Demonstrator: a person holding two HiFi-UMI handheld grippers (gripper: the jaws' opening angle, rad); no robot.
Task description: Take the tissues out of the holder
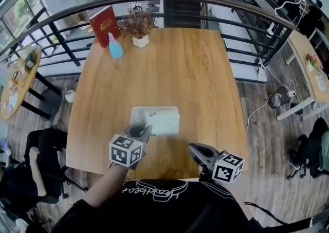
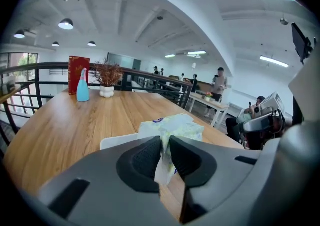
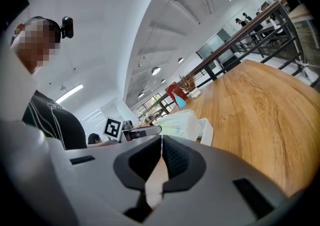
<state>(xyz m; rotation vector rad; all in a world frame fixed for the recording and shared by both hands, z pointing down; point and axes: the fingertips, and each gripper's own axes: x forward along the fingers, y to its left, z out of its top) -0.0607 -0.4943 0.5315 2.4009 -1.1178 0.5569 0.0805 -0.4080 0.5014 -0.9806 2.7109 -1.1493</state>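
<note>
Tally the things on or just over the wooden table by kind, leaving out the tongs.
Red book: 1
Blue bottle: 1
Potted dried plant: 1
White holder: 1
Tissue pack: 1
Total: 5

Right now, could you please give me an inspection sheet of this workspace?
Surface: wooden table.
Job's things: tissue pack in the white holder, rising above its rim.
Clutter: red book, blue bottle, potted dried plant at the far edge.
Grippers: left hand-held gripper shut on the tissue pack; right hand-held gripper shut, empty.
Cables: one cable on the floor, right of the table.
Surroundings: railing, other tables, seated people.
</note>
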